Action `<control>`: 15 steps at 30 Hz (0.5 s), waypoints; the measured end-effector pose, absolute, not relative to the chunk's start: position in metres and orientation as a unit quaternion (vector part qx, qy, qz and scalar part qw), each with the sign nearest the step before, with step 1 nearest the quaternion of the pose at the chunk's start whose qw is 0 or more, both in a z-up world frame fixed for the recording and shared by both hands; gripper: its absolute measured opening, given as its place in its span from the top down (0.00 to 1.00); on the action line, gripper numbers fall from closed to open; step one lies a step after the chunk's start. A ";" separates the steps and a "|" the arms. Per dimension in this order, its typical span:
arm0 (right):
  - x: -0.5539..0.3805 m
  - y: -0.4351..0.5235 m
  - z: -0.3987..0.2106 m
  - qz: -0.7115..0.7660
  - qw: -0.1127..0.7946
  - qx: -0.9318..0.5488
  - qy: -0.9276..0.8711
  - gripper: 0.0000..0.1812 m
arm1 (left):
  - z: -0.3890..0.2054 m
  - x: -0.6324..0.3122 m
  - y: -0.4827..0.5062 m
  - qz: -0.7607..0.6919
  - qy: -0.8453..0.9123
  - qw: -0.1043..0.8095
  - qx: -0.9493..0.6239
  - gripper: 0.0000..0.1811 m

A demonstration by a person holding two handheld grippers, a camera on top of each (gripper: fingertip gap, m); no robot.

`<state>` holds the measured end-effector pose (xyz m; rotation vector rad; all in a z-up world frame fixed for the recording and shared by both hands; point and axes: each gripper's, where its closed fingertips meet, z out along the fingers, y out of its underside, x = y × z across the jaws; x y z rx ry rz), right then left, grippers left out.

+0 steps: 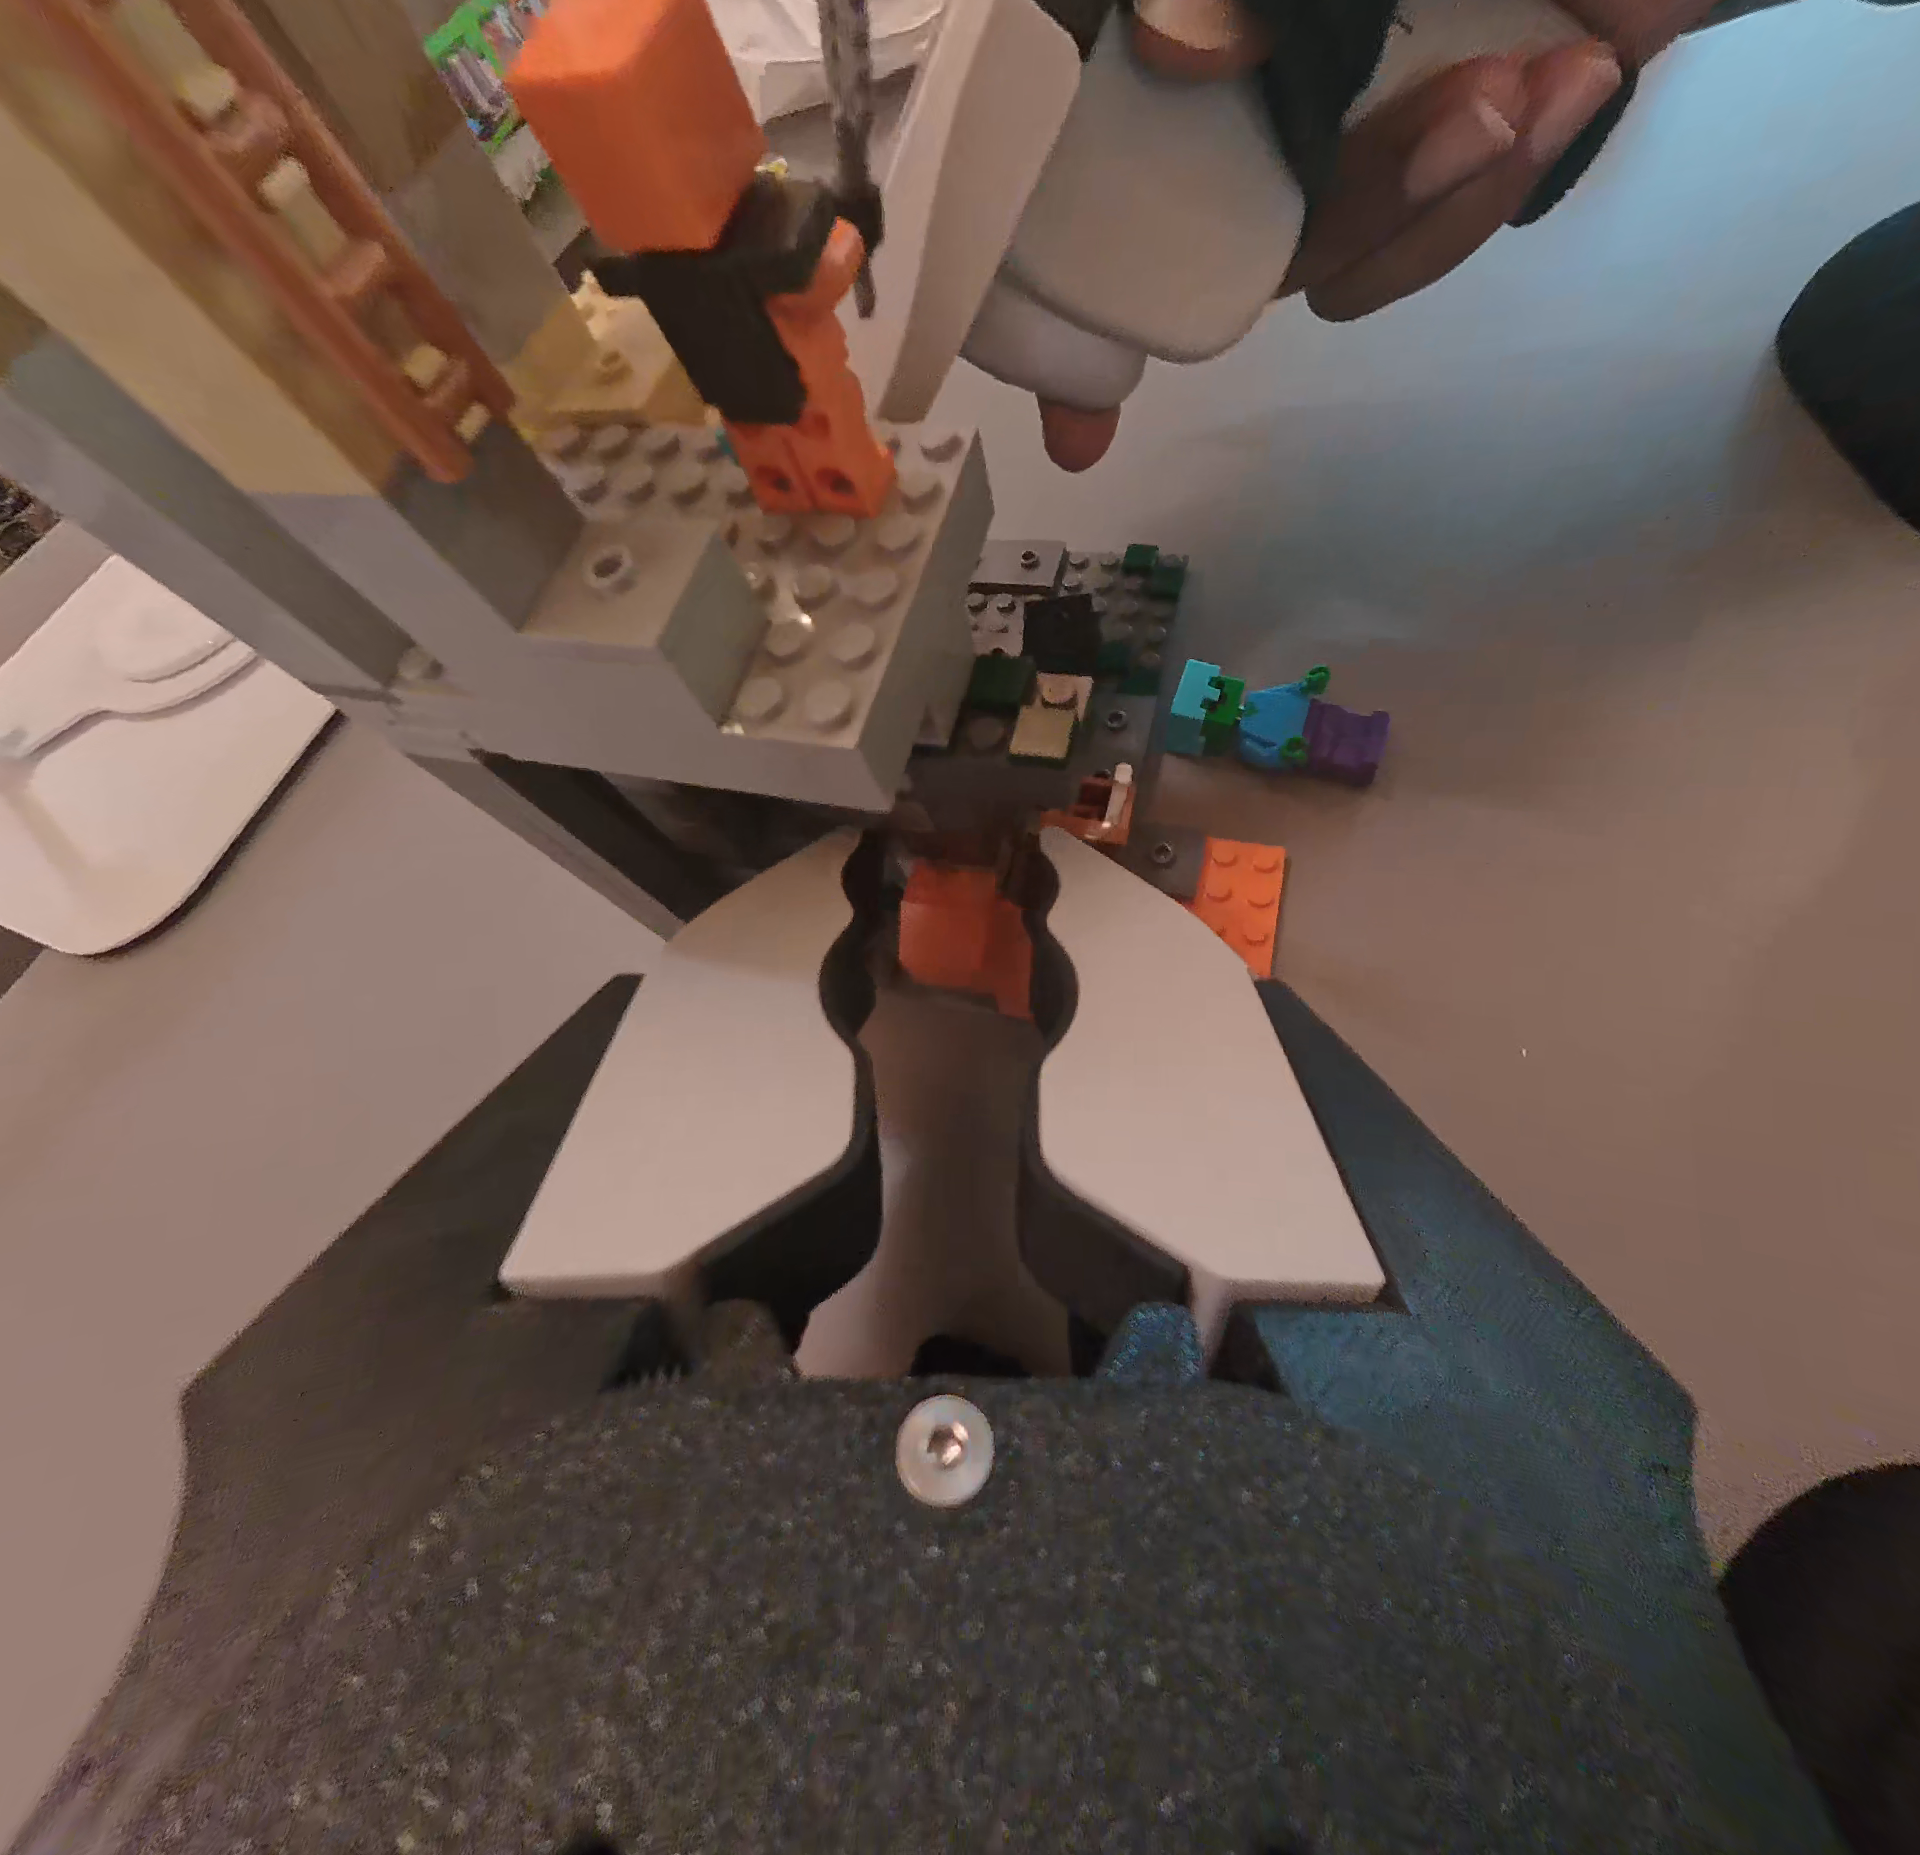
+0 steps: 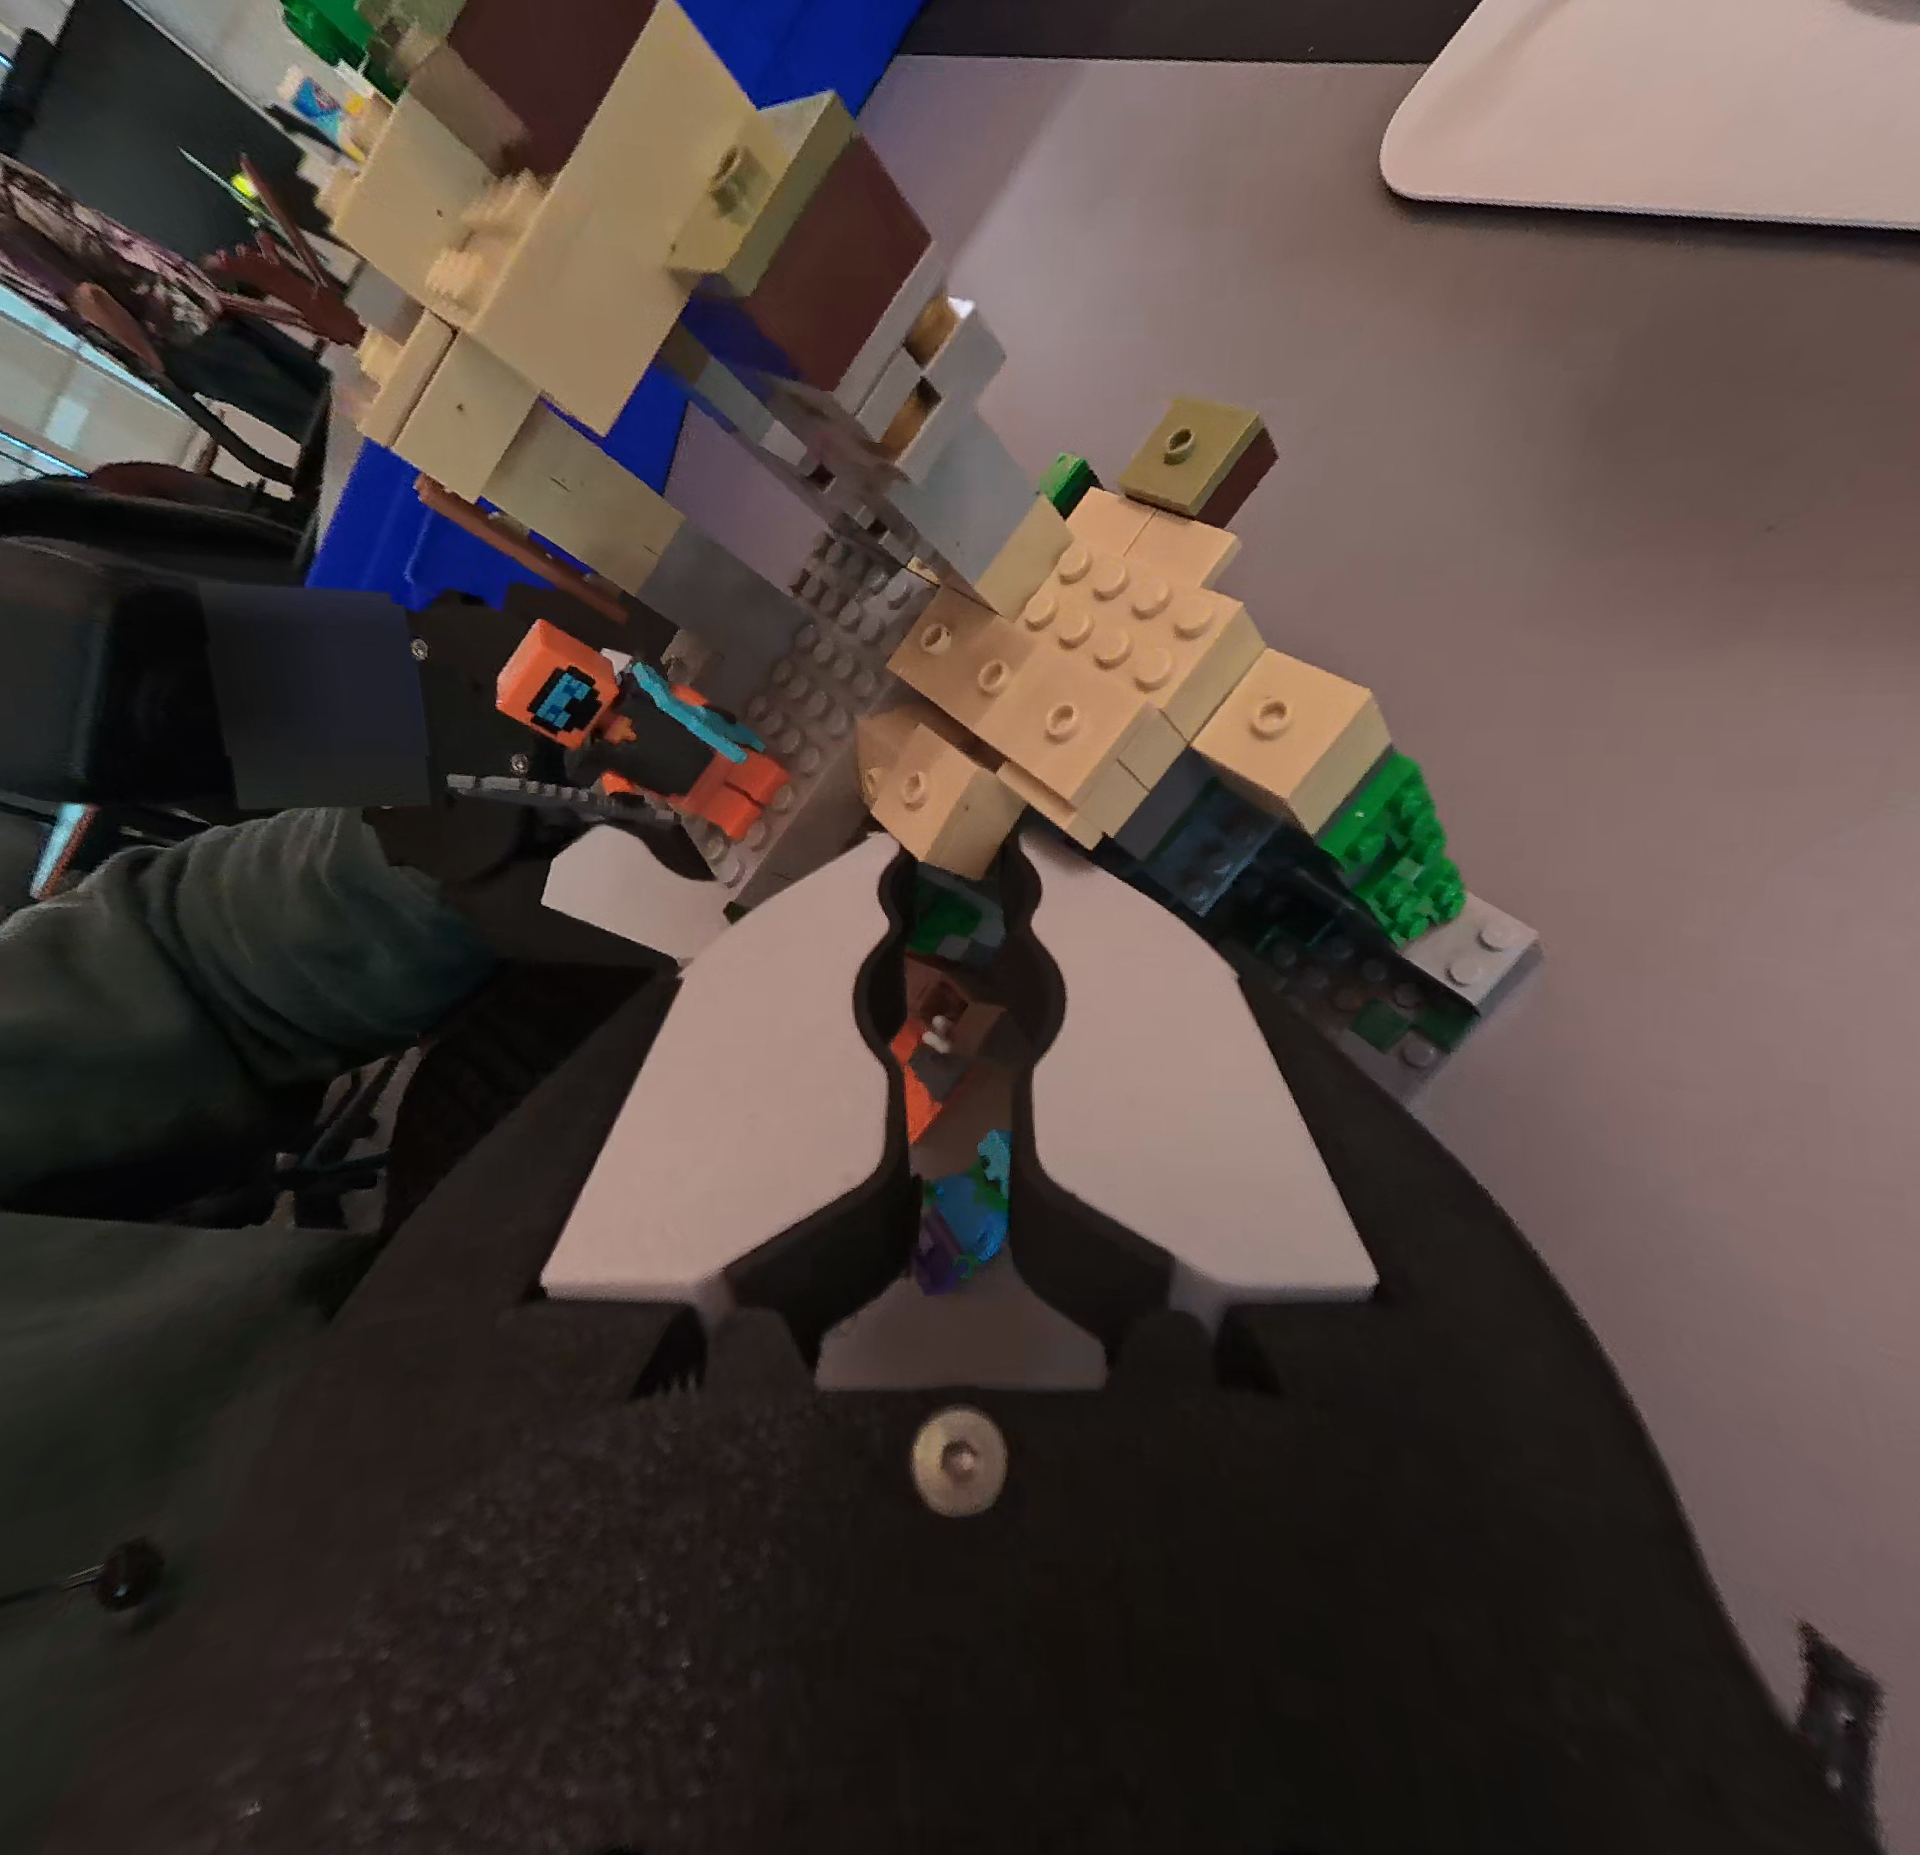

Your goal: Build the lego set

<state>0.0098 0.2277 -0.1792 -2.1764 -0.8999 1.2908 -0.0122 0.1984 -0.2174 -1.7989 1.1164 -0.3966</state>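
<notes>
**Both grippers at the lego build**

We see the grey surface carrying the lego build, a tall block of tan, grey and brown bricks with green pieces at its low end. In the left wrist view a grey studded plate juts from the build beside a brown ladder.

Our left hand-held gripper has its white fingers drawn close together, with an orange piece in the narrow gap; we cannot tell whether they pinch it. Our right hand-held gripper likewise shows only a slim gap, its tips right at a tan corner of the build; whether it grips we cannot tell. In the left view that same gripper appears at the top, held by a hand.

An orange figure in a black top stands on the studded plate, holding a grey sword. A white tray lies well apart on the left. A small teal and purple figure lies flat on the surface just beside the build's dark base
</notes>
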 end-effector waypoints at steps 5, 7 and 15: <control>0.008 0.231 -0.179 0.463 0.234 -0.792 -0.321 0.92 | -0.216 -0.010 0.201 -0.172 0.446 0.474 -0.740 0.87; 0.008 0.232 -0.175 0.479 0.230 -0.792 -0.302 0.92 | -0.215 -0.011 0.202 -0.169 0.443 0.476 -0.741 0.87; 0.007 0.230 -0.170 0.514 0.204 -0.793 -0.255 0.92 | -0.212 -0.012 0.201 -0.168 0.434 0.486 -0.740 0.87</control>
